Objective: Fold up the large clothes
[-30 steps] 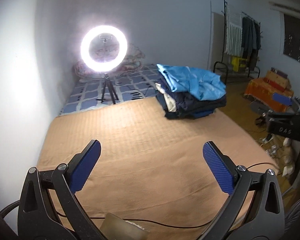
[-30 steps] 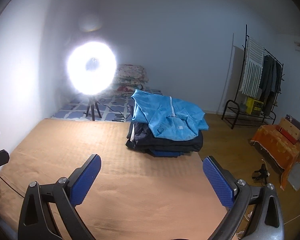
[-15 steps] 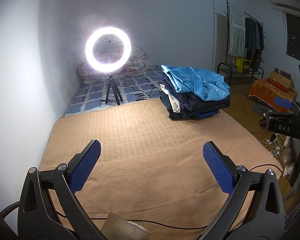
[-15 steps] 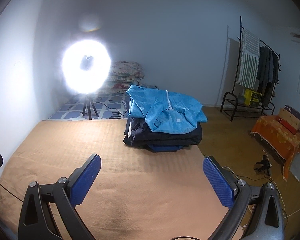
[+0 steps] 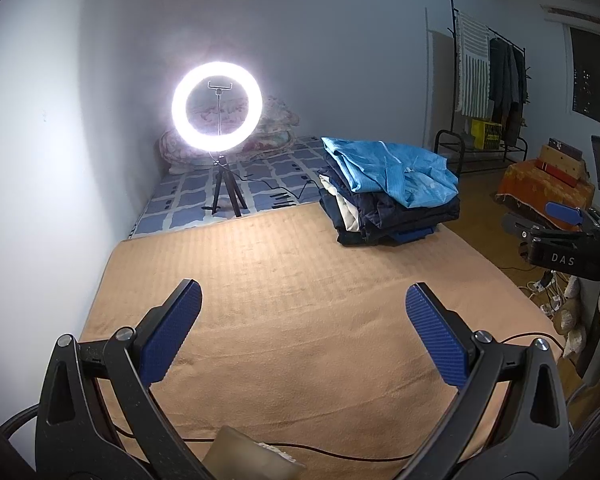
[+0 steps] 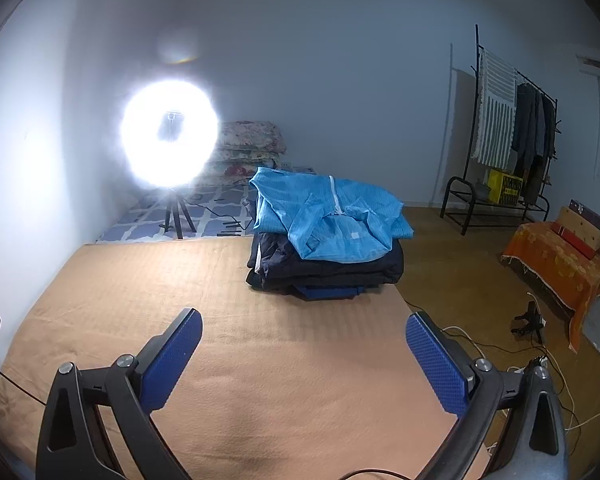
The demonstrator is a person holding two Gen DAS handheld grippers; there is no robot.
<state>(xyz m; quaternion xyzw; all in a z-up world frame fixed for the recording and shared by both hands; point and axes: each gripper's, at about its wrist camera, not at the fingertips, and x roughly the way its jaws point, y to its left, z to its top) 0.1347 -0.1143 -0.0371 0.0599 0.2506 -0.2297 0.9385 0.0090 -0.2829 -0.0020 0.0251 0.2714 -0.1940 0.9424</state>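
Beyond both claws, clothes pile.

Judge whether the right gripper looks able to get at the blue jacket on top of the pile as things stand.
Probably yes. The right gripper is open and empty, and only bare tan blanket lies between it and the blue jacket, which sits uncovered on top of the pile.

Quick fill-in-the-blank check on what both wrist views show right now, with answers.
1. The top garment on the stack of folded clothes is coloured ____.
2. The stack rests on the ____ blanket.
3. Both the left gripper and right gripper hold ____.
4. The glowing ring light stands on a black ____.

Answers: blue; tan; nothing; tripod
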